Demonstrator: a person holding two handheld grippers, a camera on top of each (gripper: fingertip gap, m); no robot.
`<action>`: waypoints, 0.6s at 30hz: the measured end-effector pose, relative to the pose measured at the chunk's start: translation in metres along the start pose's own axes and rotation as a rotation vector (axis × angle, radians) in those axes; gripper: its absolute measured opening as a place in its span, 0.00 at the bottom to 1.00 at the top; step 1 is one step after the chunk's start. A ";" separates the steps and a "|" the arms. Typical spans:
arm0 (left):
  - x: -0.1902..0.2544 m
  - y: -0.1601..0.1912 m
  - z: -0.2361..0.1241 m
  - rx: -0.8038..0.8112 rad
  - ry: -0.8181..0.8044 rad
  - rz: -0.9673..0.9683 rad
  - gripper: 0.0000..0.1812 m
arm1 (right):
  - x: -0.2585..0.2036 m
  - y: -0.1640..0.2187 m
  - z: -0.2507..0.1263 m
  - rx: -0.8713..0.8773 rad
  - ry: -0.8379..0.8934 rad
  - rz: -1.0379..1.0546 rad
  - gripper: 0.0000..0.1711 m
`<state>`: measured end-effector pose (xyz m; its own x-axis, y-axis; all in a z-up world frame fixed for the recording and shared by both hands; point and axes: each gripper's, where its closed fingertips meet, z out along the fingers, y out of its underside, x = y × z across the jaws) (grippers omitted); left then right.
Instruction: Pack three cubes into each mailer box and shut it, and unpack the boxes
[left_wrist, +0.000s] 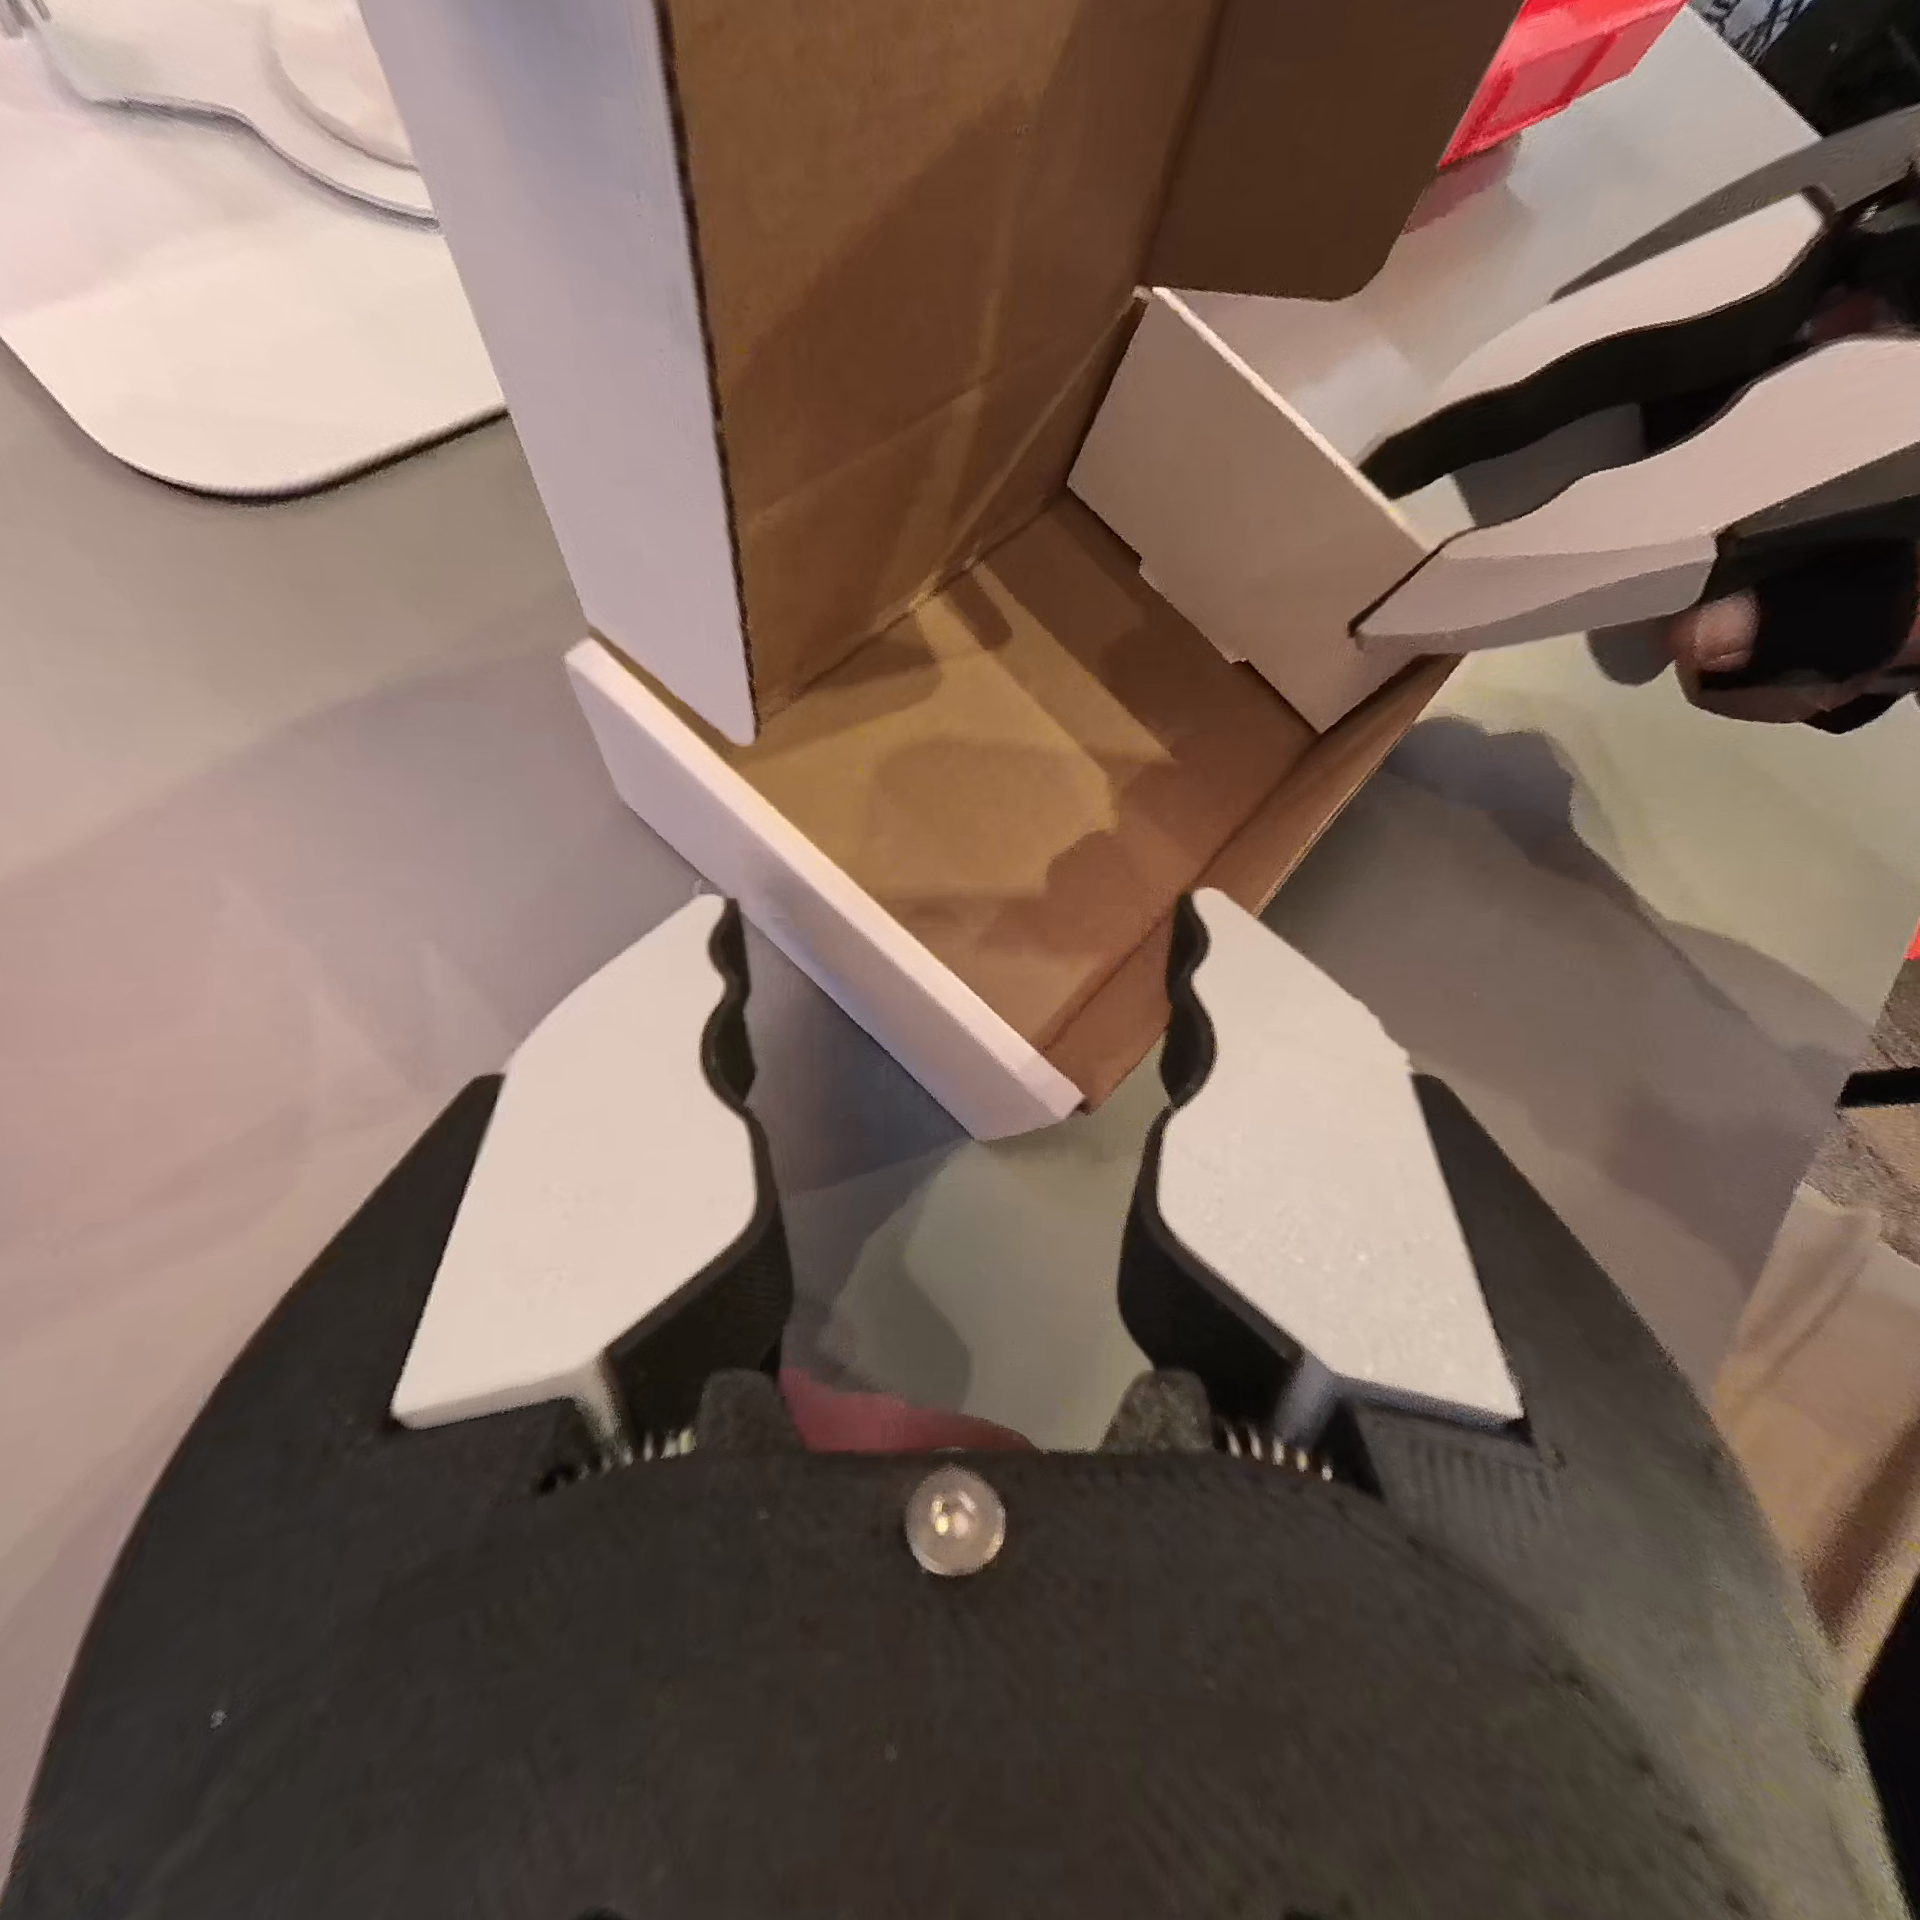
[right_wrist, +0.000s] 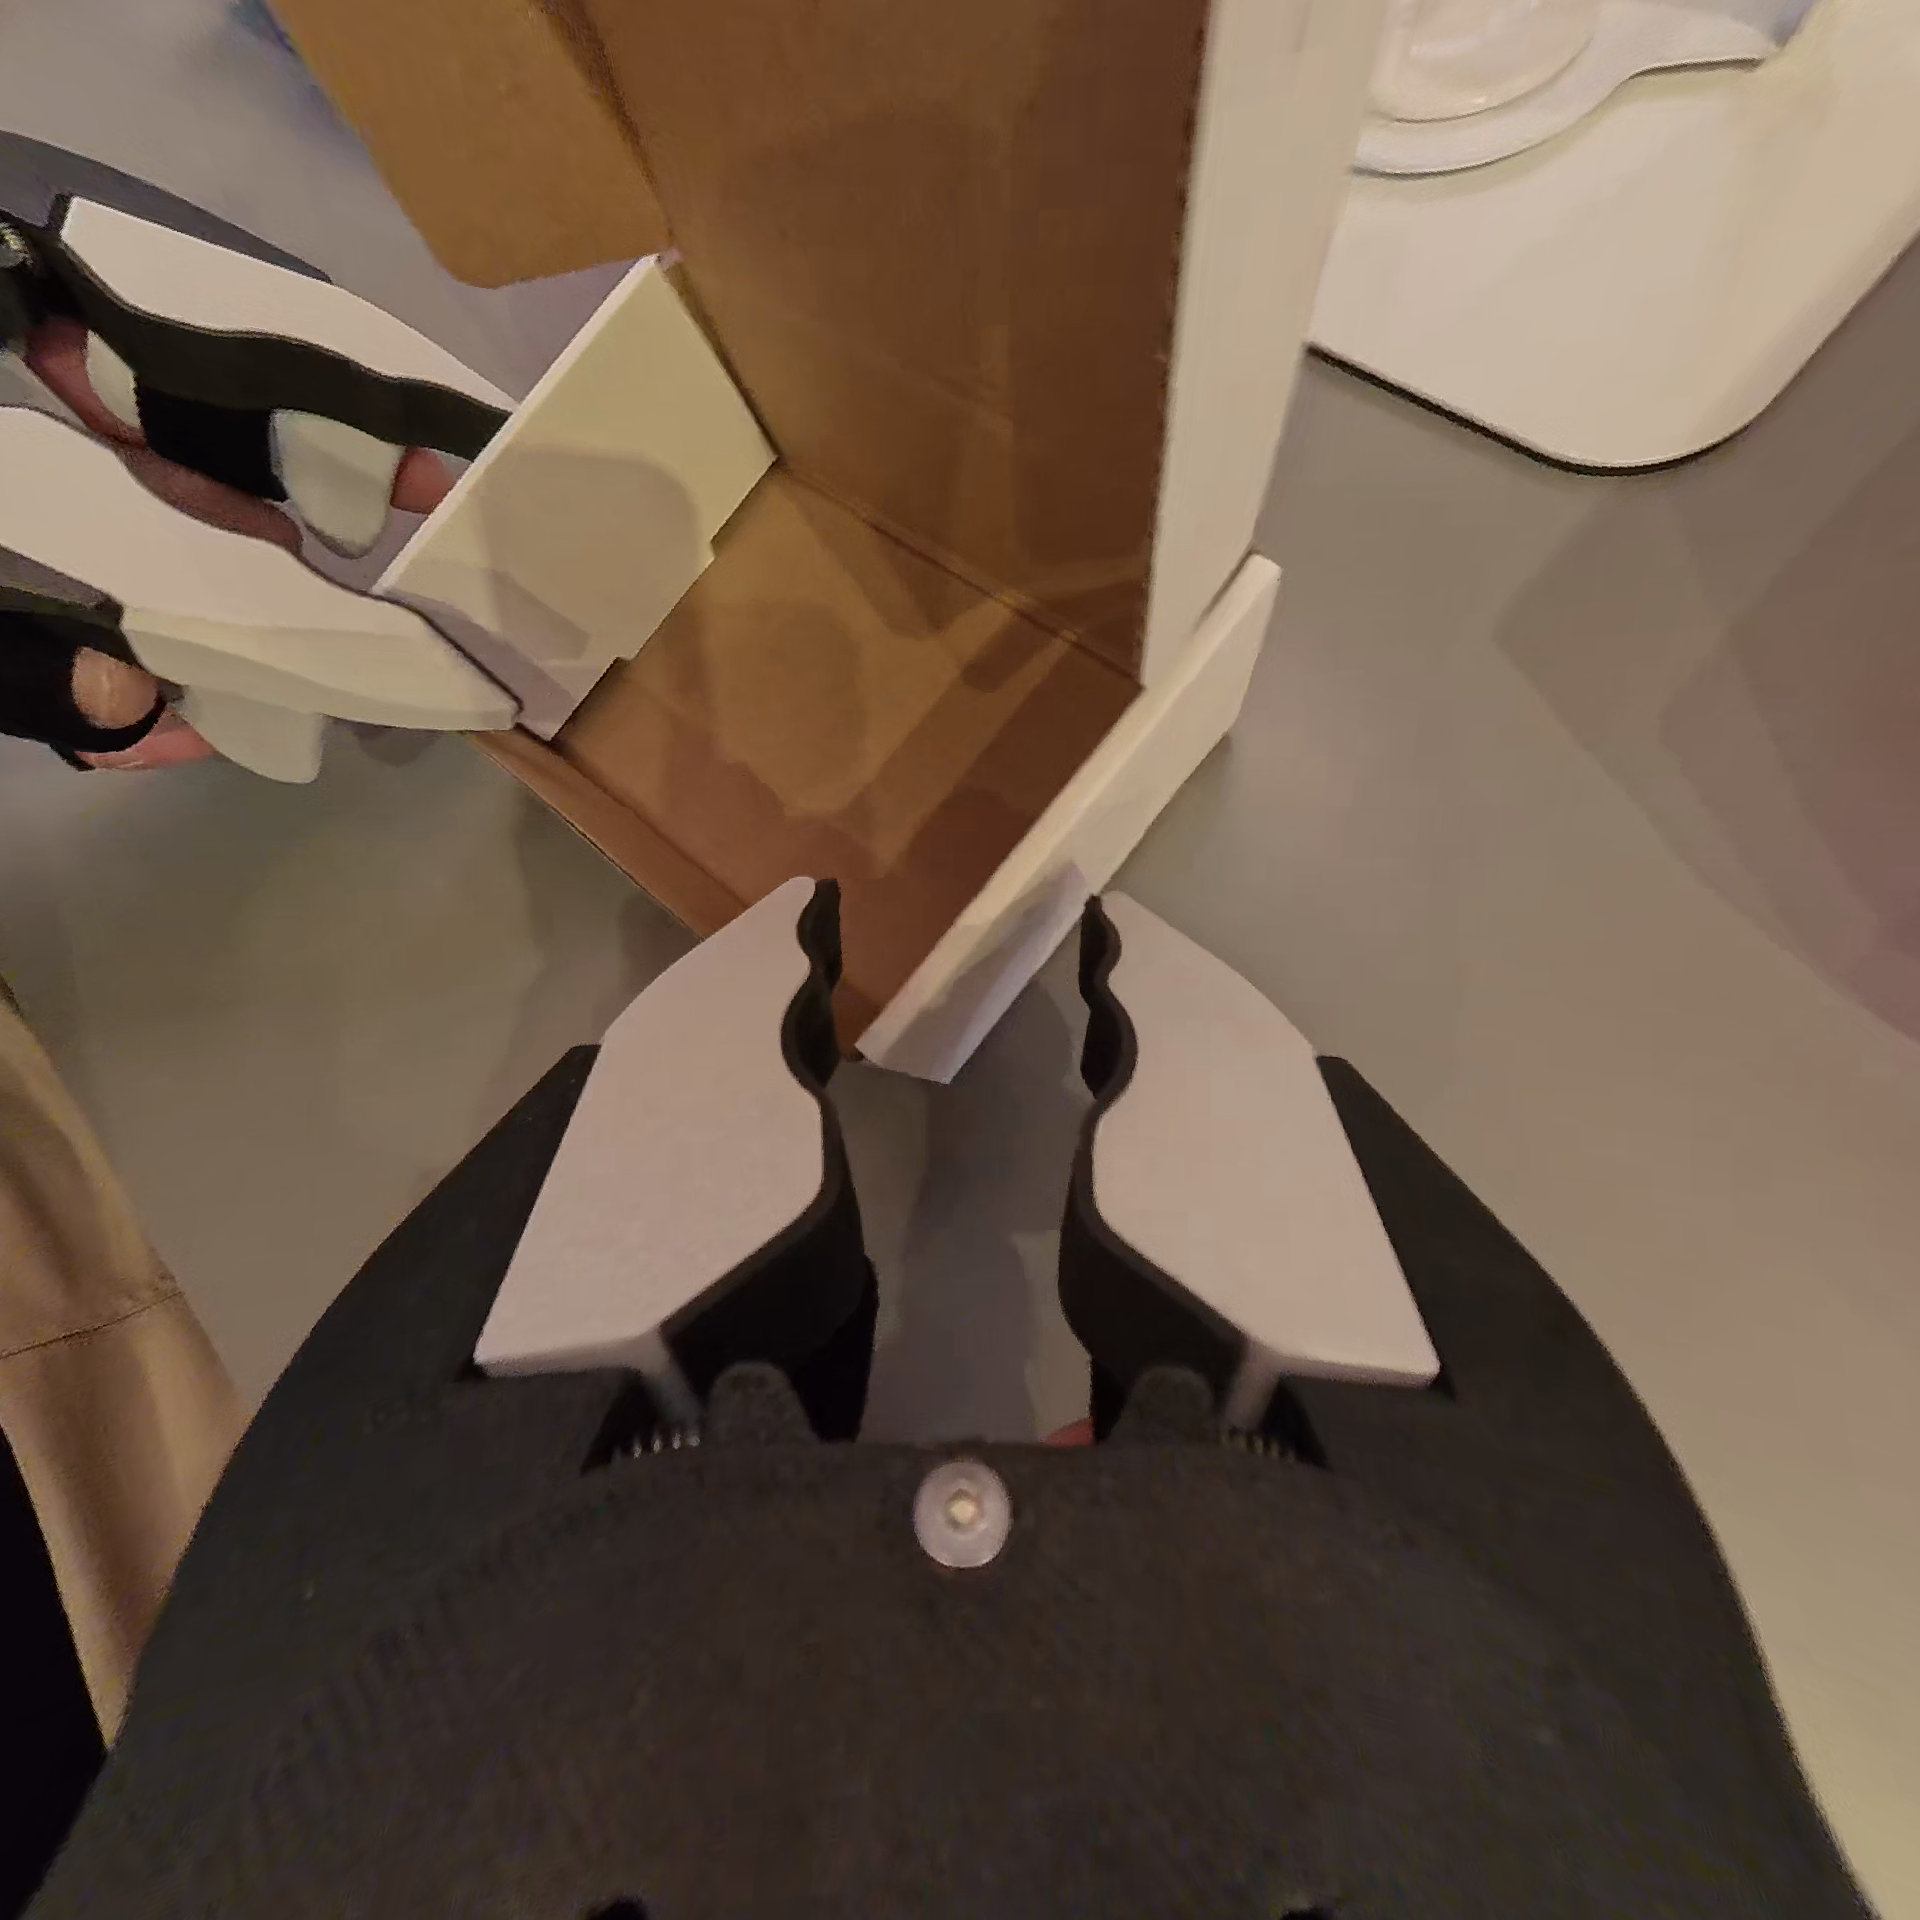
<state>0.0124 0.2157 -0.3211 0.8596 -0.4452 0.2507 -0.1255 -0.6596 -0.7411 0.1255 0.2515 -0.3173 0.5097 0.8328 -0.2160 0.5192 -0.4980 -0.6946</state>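
On the grey table (left_wrist: 260, 831) directly ahead of both my tools sits the mailer box (left_wrist: 997, 790), white outside and brown inside, its lid (left_wrist: 914, 312) raised upright and its tray showing nothing inside. My left gripper (left_wrist: 956, 925) is spread wide, holding nothing, with the near corner of the box's low white front wall (left_wrist: 831, 914) lying between its fingertips. My right gripper (right_wrist: 956, 904) is also parted; in its own view its fingers straddle the end of that same front wall without closing on it. From the left wrist view I see the other gripper at the right, its tips at the white side flap (left_wrist: 1247, 499). One red cube (left_wrist: 1548, 73) shows beyond the box at the top right. A white rounded tray-like object (right_wrist: 1558, 260) rests farther back on the table.
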 end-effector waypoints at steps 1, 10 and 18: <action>-0.002 -0.003 -0.001 0.017 -0.012 0.012 0.46 | 0.003 -0.001 -0.002 0.009 0.007 0.006 0.26; -0.002 -0.006 -0.003 0.028 -0.026 0.038 0.50 | -0.003 0.007 -0.001 -0.024 -0.029 -0.008 0.25; -0.005 -0.010 -0.005 0.048 -0.053 0.051 0.53 | 0.006 0.000 -0.009 0.017 0.015 -0.018 0.28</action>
<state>0.0071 0.2212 -0.3113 0.8781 -0.4435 0.1794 -0.1468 -0.6067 -0.7813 0.1348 0.2539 -0.3121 0.5112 0.8375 -0.1932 0.5168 -0.4791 -0.7095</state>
